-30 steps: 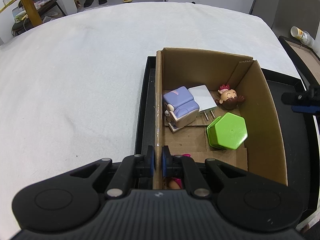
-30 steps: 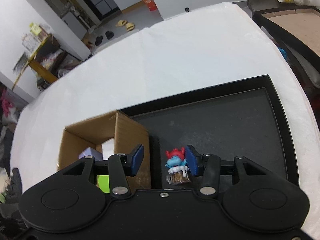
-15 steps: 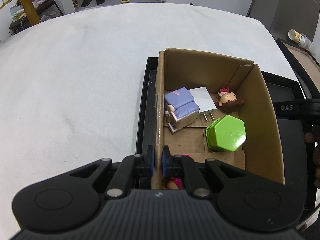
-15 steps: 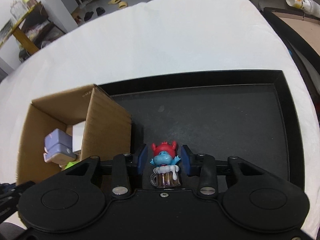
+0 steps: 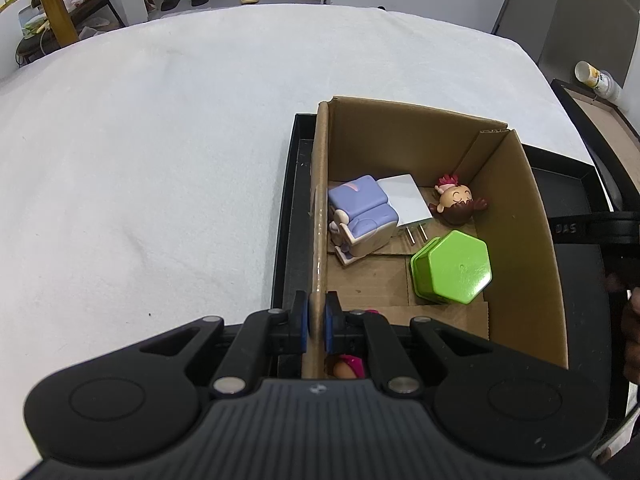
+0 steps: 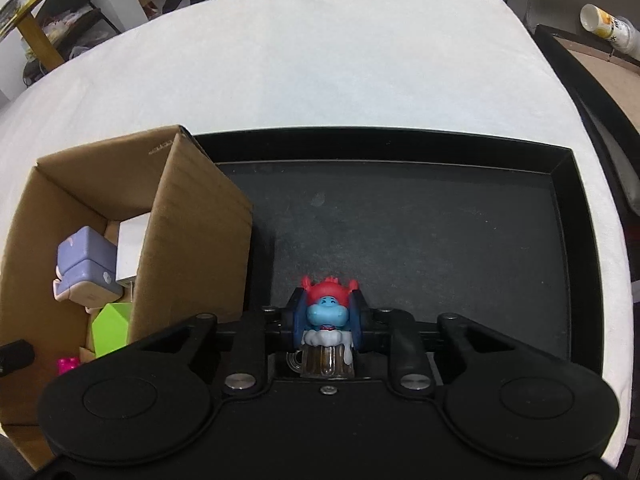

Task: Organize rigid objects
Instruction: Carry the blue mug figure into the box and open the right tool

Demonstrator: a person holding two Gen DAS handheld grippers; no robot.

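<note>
Right wrist: hand-held gripper (image 6: 327,322) around figurine (image 6: 326,332).

Both grippers' fingers (image 5: 316,322) (image 6: 328,316) clamped.

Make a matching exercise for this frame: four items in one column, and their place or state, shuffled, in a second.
Items
1. blue figurine
2. green hexagonal container
3. cardboard box
4. paper cup

Places or states
A. wall pinched by the left gripper
B. lying on its side beyond the white table
C. clamped in the right gripper, above the black tray
D. inside the box, near its right wall

Pairs: 1-C, 2-D, 3-A, 4-B
</note>
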